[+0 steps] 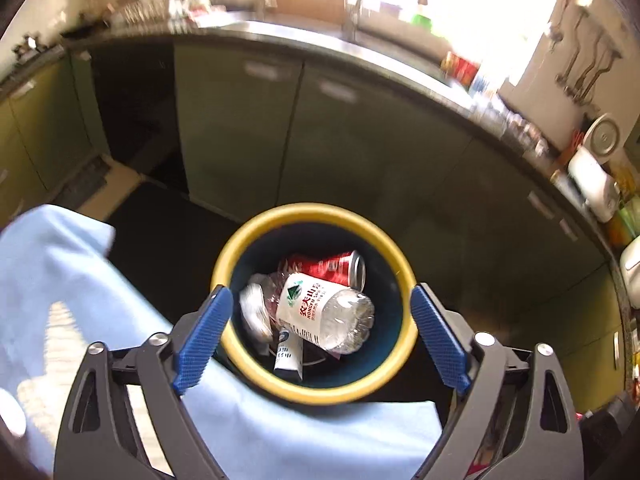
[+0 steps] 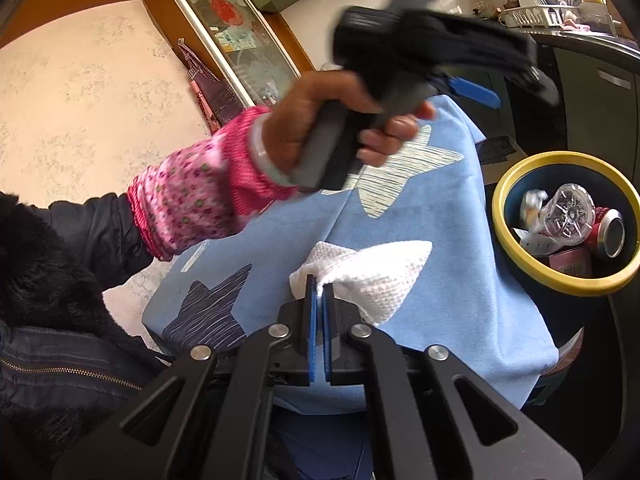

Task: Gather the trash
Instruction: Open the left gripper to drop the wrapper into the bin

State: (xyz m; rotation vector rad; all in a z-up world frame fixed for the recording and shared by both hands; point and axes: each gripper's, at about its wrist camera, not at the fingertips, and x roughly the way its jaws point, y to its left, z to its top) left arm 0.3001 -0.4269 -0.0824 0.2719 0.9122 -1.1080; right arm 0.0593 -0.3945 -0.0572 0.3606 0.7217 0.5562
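A dark bin with a yellow rim [image 1: 316, 214] stands on the floor beside the table; it also shows in the right wrist view [image 2: 500, 196]. Inside lie a clear plastic bottle [image 1: 324, 312], a red can [image 1: 332, 270], crumpled foil [image 1: 254, 312] and a small tube [image 1: 288, 354]. My left gripper [image 1: 320, 320] is open and empty, directly above the bin; it also shows in the right wrist view [image 2: 472, 90]. My right gripper [image 2: 319, 292] is shut on a white paper towel [image 2: 372, 272] that lies on the light blue tablecloth [image 2: 440, 280].
The tablecloth [image 1: 80, 280] covers the table left of the bin. Green kitchen cabinets [image 1: 240, 120] under a dark cluttered counter [image 1: 500, 116] stand behind the bin. A person's arm in a pink sleeve [image 2: 192, 196] holds the left gripper over the table.
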